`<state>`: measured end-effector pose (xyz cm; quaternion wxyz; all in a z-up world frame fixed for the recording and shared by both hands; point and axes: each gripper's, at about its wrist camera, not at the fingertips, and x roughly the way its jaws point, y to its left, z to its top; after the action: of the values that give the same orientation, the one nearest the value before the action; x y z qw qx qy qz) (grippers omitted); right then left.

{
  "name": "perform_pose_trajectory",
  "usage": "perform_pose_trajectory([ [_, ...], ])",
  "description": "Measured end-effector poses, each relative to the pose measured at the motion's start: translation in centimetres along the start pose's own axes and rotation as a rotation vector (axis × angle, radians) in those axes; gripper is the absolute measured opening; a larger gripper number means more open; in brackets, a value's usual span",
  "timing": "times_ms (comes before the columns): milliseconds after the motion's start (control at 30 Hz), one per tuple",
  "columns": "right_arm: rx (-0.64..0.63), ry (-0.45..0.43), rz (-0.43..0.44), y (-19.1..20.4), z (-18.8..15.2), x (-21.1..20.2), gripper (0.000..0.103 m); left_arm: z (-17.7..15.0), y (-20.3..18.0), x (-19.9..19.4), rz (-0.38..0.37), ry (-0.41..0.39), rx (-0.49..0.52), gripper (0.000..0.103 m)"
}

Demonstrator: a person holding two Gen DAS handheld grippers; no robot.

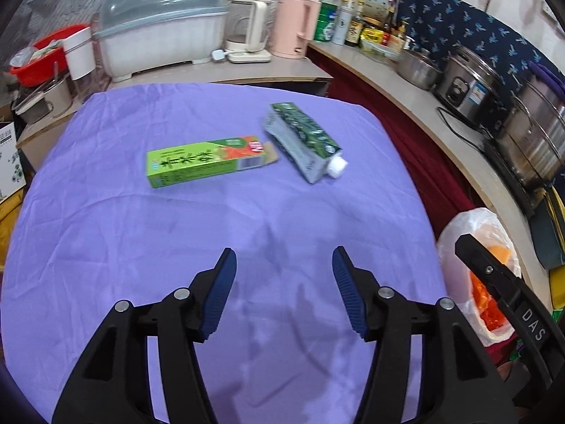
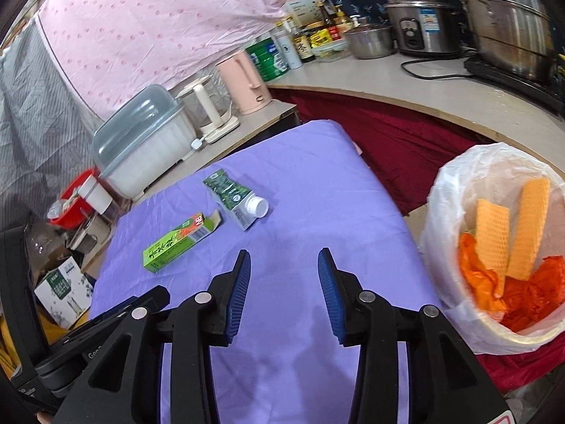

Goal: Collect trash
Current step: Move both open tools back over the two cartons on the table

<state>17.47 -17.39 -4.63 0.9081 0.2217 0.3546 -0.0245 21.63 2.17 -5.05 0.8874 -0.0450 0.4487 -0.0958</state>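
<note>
Two pieces of trash lie on the purple cloth (image 1: pixel 141 247). One is a flat green box (image 1: pixel 197 162) (image 2: pixel 176 243) with one end flap open. The other is a crushed green-and-grey carton (image 1: pixel 303 141) (image 2: pixel 235 196) with a white screw cap, just right of the box. My left gripper (image 1: pixel 284 251) hovers over the near part of the cloth, open, nothing between its blue pads. My right gripper (image 2: pixel 284 252) is open too and holds nothing, short of both items. A white-lined trash bin (image 2: pixel 445 212) (image 1: pixel 455 233) stands off the cloth's right edge, holding orange wrappers and yellow wafer-like pieces.
Behind the cloth a counter carries a covered dish rack (image 1: pixel 159 24), a glass kettle (image 1: pixel 247 24) and a pink kettle (image 1: pixel 293 24). A curved counter (image 1: pixel 441 120) on the right holds bottles, steel pots and a rice cooker (image 2: pixel 423 24). Dark red fabric (image 2: pixel 388 141) lies between cloth and counter.
</note>
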Motion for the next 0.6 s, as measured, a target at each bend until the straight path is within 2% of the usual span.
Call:
perform_pose_trajectory([
  [333,-0.055,0.063,0.002,3.3,0.3,5.6,0.043,2.2,6.6,2.1,0.101,-0.025,0.013,0.060],
  [400,-0.069,0.074,0.001,3.9,0.6,7.1,0.046,2.6,7.6,2.7,0.122,-0.035,0.029,0.069],
  [500,-0.092,0.080,-0.005,4.6,1.0,8.9,0.054,3.4,8.6,3.8,0.131,-0.049,0.066,0.073],
  [600,-0.122,0.083,-0.006,5.4,2.1,11.1,0.059,4.2,9.5,5.1,0.149,-0.073,0.132,0.084],
])
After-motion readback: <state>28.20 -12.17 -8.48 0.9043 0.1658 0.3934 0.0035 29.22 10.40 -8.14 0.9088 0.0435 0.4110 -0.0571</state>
